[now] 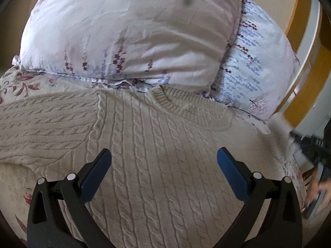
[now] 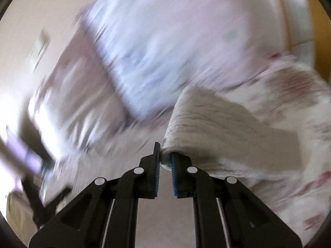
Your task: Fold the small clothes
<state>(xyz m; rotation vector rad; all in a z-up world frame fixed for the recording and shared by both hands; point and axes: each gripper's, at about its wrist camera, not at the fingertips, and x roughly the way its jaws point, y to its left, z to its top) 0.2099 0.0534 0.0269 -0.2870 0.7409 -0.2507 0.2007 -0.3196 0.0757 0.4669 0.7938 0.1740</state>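
Observation:
A cream cable-knit sweater point(image 1: 157, 144) lies flat on the bed, its collar toward the pillows and one sleeve stretched out to the left. My left gripper point(image 1: 164, 157) hovers open and empty over the sweater's body. My right gripper point(image 2: 165, 155) is shut on the sweater's other sleeve point(image 2: 217, 128) at its cuff end and holds it lifted off the bed. The right wrist view is motion-blurred. The right gripper point(image 1: 308, 146) shows blurred at the right edge of the left wrist view, with the raised sleeve point(image 1: 279, 128).
Two floral pillows point(image 1: 128, 37) lie just behind the collar. A floral bedspread point(image 1: 18, 84) covers the bed. A wooden bed frame point(image 1: 300, 31) curves at the upper right. The person's hand point(image 1: 318, 192) is at the right edge.

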